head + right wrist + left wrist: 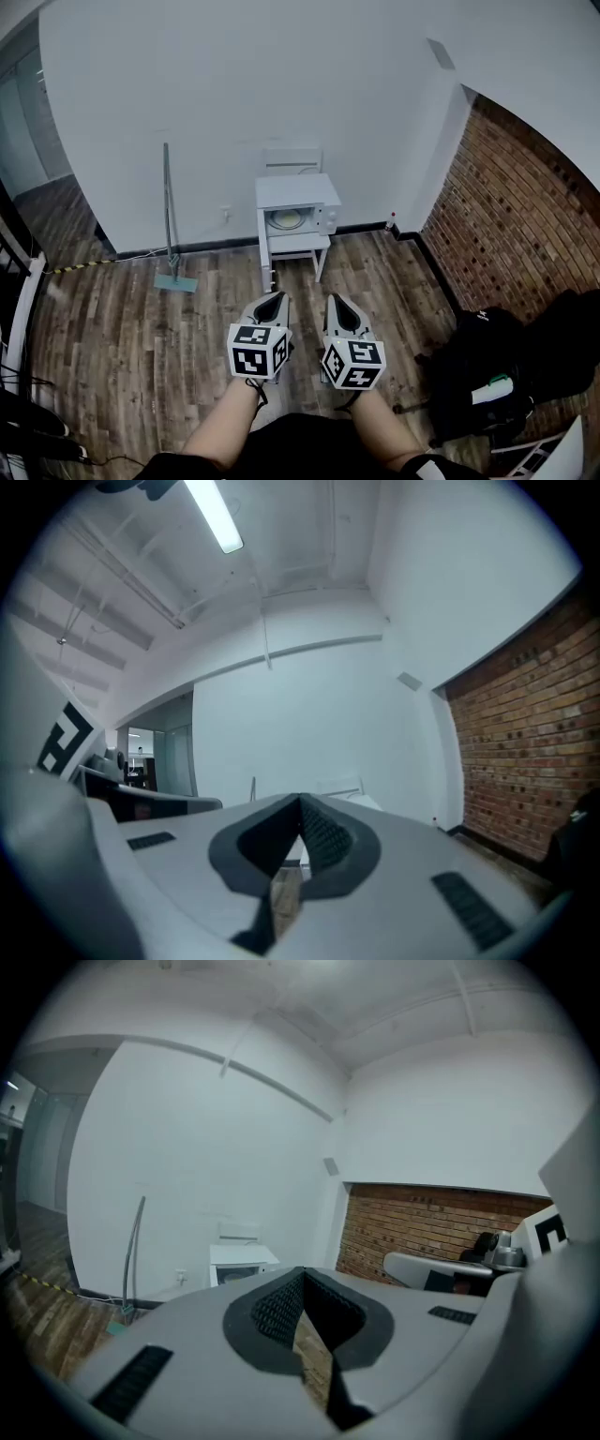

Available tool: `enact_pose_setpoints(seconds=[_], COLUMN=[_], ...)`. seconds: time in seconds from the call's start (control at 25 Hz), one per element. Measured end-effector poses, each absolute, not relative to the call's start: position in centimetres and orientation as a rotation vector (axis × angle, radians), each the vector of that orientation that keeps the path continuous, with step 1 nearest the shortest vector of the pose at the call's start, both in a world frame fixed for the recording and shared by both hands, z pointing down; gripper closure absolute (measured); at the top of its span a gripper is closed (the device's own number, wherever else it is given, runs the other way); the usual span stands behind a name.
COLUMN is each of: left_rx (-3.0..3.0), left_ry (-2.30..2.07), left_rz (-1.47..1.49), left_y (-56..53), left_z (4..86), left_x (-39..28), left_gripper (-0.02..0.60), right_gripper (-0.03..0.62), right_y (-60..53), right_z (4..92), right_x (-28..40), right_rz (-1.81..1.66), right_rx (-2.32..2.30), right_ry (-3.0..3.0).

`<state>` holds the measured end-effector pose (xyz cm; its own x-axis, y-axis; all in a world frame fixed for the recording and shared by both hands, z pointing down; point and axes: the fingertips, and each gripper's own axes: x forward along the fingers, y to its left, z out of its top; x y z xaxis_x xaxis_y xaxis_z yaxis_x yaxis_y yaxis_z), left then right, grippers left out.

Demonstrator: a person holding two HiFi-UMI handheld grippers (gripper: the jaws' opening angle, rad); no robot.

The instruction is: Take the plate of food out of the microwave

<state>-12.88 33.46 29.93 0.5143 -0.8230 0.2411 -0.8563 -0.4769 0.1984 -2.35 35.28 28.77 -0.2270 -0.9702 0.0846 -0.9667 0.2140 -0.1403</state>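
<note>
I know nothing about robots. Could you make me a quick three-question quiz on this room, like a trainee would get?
1. True or false: the microwave stands on a small white table against the white wall.
2. What leans on the wall to the left of the microwave in the head view? A) a long-handled floor tool B) a ladder C) a bicycle
3. Fill in: the left gripper and the right gripper both have their jaws ____, with nothing between them.

Key: 1 true; 2 A; 3 shut.
</note>
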Motion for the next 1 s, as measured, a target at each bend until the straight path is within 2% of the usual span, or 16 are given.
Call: enact_pose_setpoints(seconds=[0.24,0.48,1.0], left_rx=[2.456,2.447,2.387], left_ry=[-1.332,-1.302,-1.415], left_rz=[0.174,0.168,0.087], left_y=[32.2,28.7,11.8], left_z=[31.3,32.1,29.9], left_x=[-13.2,-10.9,-6.1], left_gripper=[0.583,0.583,0.583], right_gripper=[0.588,0.588,0.588], right_y=[35.1,31.7,12.9], right_z=[30.1,30.8,29.5], right_x=[-2.9,-0.1,5.7], right_rz=[-0.253,-0.263,-0.269], right_rx=[-2.04,-2.095,-1.933], right_ry=[2.43,2.409,2.478])
